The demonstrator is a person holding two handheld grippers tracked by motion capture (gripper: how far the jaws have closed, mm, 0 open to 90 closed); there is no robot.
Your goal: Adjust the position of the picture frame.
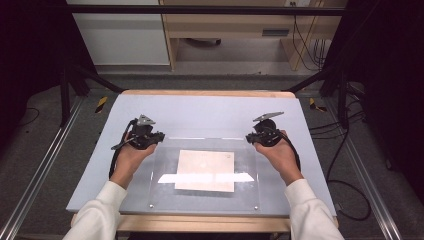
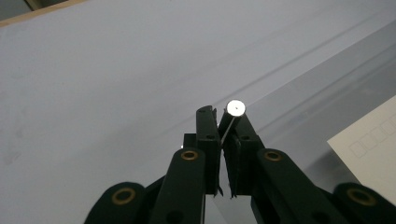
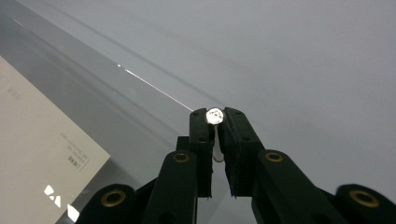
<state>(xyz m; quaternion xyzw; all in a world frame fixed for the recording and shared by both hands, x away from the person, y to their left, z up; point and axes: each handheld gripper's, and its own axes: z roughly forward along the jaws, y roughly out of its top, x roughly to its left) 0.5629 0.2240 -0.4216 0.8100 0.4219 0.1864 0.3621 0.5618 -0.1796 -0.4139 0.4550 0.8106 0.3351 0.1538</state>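
Jaws first: my left gripper point(image 2: 223, 122) is clamped on the far left corner of the clear acrylic sheet point(image 1: 165, 192), its pads pinching the thin edge just below a round silver standoff cap point(image 2: 235, 107) that sits at the tips. My right gripper point(image 3: 215, 122) is likewise closed on the far right corner, with a second cap point(image 3: 215, 115) caught between its tips. The sheet lies flat on the pale blue table point(image 1: 210, 112), running back from the jaws toward me, and a cream paper card point(image 1: 205, 170) rests under or on it; I cannot tell which. I judge the sheet stiff, light, and slick, likely to scratch or crack if twisted. The corners beside the caps look the best hold, lifted evenly so the card does not slide.
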